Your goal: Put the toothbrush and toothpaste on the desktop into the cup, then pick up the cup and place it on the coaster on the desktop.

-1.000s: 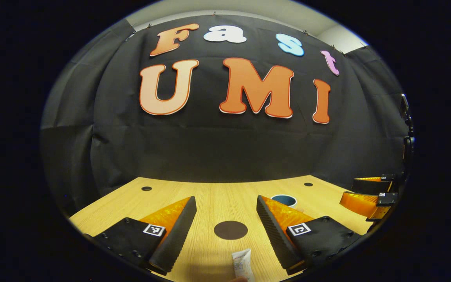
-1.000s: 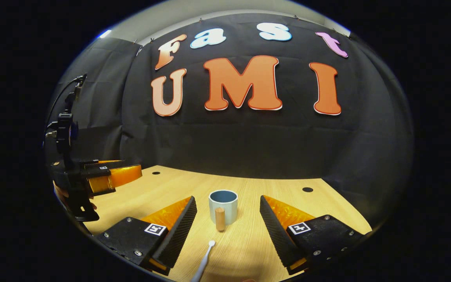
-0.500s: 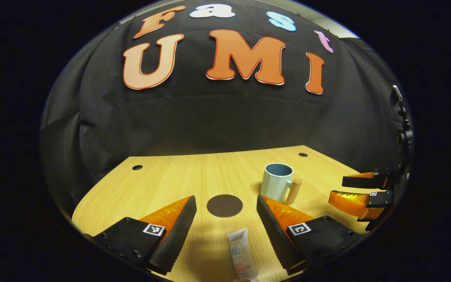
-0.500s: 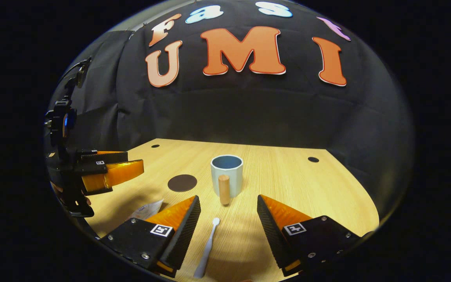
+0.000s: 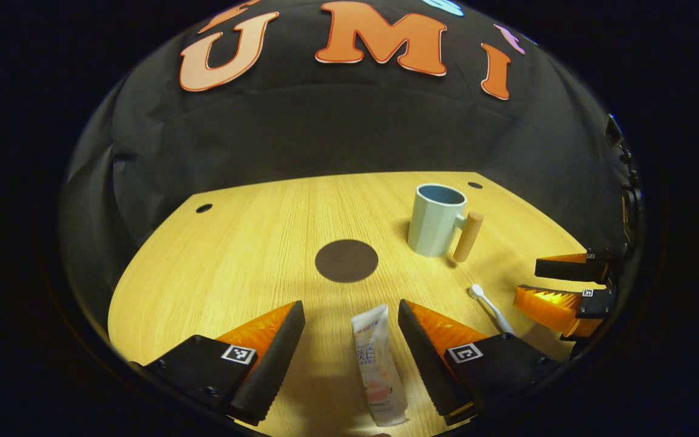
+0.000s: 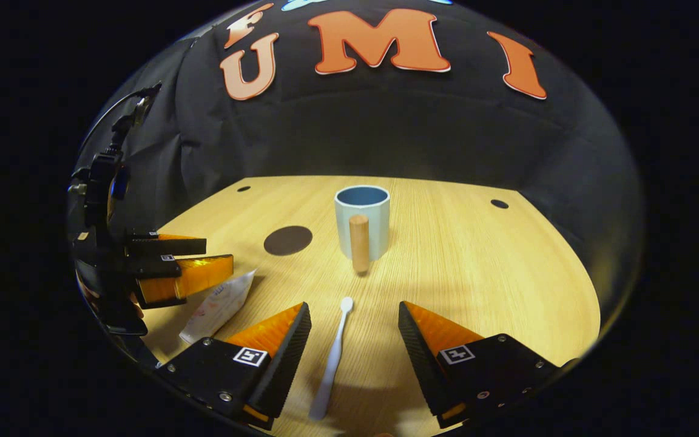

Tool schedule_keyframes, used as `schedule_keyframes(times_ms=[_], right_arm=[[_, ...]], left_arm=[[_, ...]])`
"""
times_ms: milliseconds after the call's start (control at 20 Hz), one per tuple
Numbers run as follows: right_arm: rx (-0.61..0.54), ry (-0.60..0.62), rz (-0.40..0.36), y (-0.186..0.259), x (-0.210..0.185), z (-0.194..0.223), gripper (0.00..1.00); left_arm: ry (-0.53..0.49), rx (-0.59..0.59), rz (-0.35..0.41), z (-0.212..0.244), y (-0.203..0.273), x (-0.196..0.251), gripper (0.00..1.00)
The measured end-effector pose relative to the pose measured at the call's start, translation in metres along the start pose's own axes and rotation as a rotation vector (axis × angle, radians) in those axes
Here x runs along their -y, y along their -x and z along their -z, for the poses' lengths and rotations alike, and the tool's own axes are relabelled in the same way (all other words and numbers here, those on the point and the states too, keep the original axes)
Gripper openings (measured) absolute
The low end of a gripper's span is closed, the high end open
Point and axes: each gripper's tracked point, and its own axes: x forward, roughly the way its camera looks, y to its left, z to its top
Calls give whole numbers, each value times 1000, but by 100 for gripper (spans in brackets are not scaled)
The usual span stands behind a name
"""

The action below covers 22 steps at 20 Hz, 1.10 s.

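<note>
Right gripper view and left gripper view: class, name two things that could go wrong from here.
1. The white toothbrush lies flat on the wooden desktop; the open right gripper may scrape the wood or pinch it crooked.
2. The pale blue mug stands empty beyond it; a long toothbrush or the white toothpaste tube dropped in off-centre might tip it.

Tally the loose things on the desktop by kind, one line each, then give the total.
Mug: 1
Toothbrush: 1
Toothpaste tube: 1
Round dark coaster: 1
Total: 4
</note>
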Motion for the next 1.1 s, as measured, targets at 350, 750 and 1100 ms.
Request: schedule_keyframes(times_ms=[350, 750, 1100], right_arm=[[-133, 36, 18, -8, -1, 37, 66], [-201, 10, 14, -10, -17, 31, 35], [-200, 0, 19, -15, -26, 26, 11]], left_arm=[[-8, -93, 3, 28, -1, -1, 99], [-5, -196, 9, 59, -9, 8, 87], [-17, -197, -2, 55, -9, 16, 26]])
